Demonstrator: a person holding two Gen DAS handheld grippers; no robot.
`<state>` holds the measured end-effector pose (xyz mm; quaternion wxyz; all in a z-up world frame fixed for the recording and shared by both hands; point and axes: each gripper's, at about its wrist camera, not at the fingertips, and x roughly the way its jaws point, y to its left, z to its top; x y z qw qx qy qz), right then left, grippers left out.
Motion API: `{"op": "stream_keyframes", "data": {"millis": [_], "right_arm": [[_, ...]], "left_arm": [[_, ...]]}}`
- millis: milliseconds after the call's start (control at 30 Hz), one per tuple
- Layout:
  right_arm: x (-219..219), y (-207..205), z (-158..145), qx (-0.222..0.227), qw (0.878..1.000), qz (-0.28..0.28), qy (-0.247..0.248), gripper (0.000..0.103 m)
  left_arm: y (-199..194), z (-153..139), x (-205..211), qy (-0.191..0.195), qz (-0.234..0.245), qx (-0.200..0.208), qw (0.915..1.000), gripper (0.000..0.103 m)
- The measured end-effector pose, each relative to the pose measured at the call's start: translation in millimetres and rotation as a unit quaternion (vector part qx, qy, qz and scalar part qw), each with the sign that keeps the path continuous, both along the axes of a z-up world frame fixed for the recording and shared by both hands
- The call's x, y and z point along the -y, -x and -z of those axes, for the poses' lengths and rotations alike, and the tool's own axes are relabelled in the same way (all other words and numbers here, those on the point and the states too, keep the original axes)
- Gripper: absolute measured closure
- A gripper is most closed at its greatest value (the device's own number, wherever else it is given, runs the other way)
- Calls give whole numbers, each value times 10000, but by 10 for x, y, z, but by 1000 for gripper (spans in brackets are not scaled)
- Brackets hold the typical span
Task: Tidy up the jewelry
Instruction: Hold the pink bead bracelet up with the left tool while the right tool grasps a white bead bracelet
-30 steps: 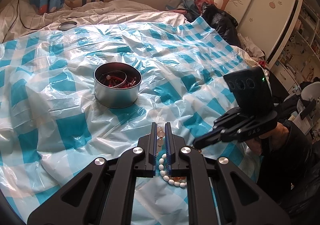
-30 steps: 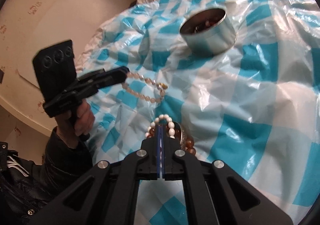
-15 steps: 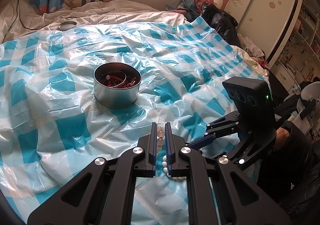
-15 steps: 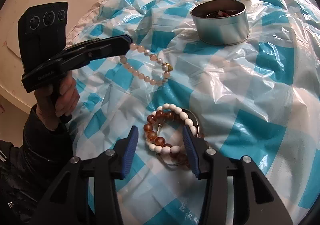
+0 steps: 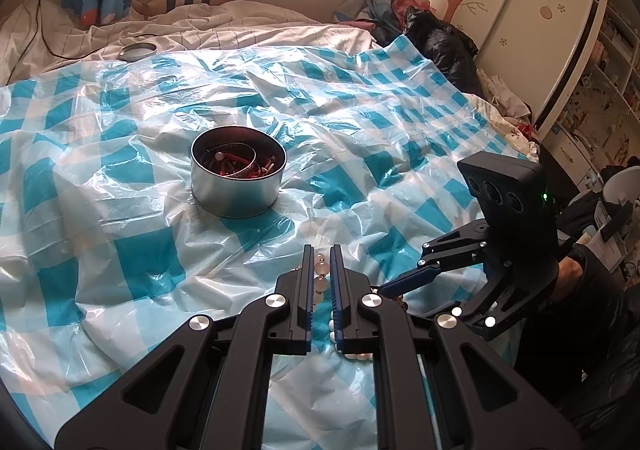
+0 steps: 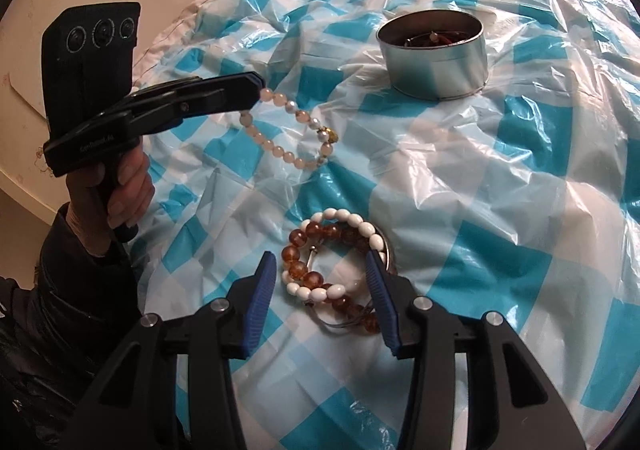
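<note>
A pale pink bead bracelet [image 6: 294, 138] hangs clamped at one end in the closed jaws of the left gripper [image 6: 256, 84], its loop trailing onto the blue-and-white checked plastic sheet [image 6: 460, 186] spread over a bed. Nearer the person, a white bead bracelet [image 6: 348, 222], an amber bead bracelet [image 6: 304, 262] and a thin metal bangle [image 6: 340, 324] lie heaped on the sheet between the fingers of the right gripper [image 6: 322, 282], whose jaws are opening and press on none of them. Further along the sheet stands a round metal tin [image 6: 434, 58] with red pieces and a bangle inside, its lid [image 5: 138, 51] lying well apart on the striped bedding [image 5: 240, 26].
</note>
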<state>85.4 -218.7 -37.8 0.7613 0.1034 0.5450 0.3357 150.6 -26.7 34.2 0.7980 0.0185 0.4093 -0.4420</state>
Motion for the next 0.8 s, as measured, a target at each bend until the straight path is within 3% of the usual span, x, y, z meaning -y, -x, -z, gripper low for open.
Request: {"op": "stream_keyframes", "data": {"millis": [67,167,333,500,667,800], "right_arm": [[-106,32,8,-68,9995,-239,-181,48],[-70,53,-78,-11,9986,-285,-434,47],[-130,165,-130,291,9975,-519,377,47],[-394,279,-101,780,9847,-1043,1155,47],[-424,315,-84,1064,9772,-1098,1477,47],[-392,332,-196,1279,9772,-1049,1328,47]], "left_arm": [[1,10,8,-29,14,-2,10000,96],[0,11,-2,-26,9,-2,10000,96],[5,16,5,-32,-7,-3,10000,96],[2,15,-2,-25,-26,3,10000,96],[0,3,-2,-8,-38,3,10000,96],[2,3,-1,-8,-50,2,10000,96]]}}
